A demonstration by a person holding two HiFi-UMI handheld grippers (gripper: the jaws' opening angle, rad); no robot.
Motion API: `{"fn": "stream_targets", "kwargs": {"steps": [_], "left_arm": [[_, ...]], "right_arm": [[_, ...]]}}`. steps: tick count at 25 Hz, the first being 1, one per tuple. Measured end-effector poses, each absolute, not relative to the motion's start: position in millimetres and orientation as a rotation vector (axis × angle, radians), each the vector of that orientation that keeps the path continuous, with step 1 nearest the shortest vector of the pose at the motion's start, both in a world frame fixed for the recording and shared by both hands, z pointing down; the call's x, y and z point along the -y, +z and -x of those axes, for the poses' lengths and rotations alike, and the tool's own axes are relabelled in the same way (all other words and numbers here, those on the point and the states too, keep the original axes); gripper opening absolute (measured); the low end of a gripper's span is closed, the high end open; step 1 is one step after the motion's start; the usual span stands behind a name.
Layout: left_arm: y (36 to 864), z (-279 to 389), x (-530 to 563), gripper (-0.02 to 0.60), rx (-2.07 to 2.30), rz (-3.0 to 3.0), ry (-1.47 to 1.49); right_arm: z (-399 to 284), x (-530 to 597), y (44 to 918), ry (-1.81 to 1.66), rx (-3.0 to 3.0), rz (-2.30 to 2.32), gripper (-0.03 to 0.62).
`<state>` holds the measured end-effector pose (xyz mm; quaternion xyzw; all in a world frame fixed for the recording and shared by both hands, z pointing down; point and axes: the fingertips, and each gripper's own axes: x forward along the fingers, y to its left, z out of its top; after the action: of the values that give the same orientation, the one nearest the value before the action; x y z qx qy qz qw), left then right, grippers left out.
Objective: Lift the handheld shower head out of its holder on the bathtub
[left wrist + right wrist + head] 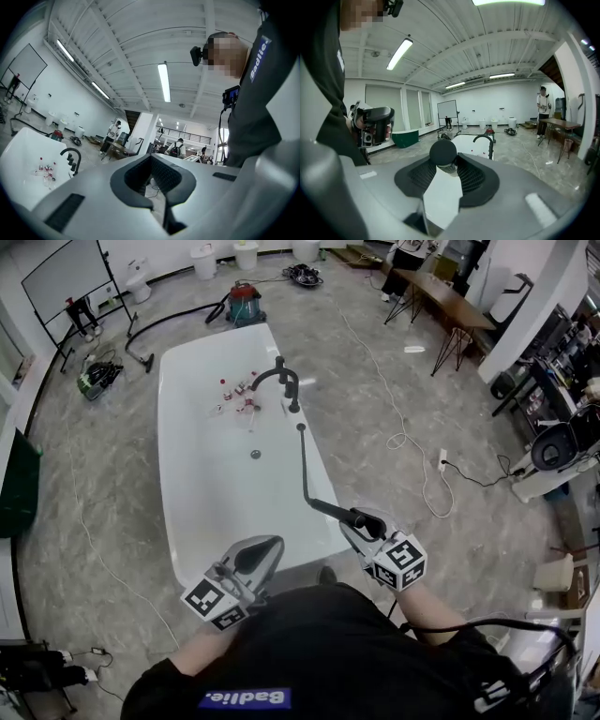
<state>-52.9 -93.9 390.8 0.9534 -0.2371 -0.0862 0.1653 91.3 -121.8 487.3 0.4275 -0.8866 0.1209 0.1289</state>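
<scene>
The white bathtub lies ahead of me, with a black arched faucet on its right rim. A black hose runs from a small black fitting on that rim to the black handheld shower head. My right gripper is shut on the shower head and holds it in the air over the tub's near right corner. In the right gripper view its round black end sits between the jaws. My left gripper hovers near the tub's front edge. Its jaws stand slightly apart with nothing between them.
Small bottles lie in the tub near the faucet, and a drain sits mid-tub. A red vacuum cleaner stands beyond the far end. A white cable and power strip lie on the floor to the right.
</scene>
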Motion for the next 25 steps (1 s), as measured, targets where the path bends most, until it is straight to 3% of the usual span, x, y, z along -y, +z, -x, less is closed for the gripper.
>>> {"fn": "stream_targets", "kwargs": {"steps": [25], "left_arm": [[394.6,14.4,92.8,-0.006,0.61,-2.734,-0.145]], "right_arm": [[-56.0,95.4,421.1,0.276,2.768,-1.049,0.132]]}}
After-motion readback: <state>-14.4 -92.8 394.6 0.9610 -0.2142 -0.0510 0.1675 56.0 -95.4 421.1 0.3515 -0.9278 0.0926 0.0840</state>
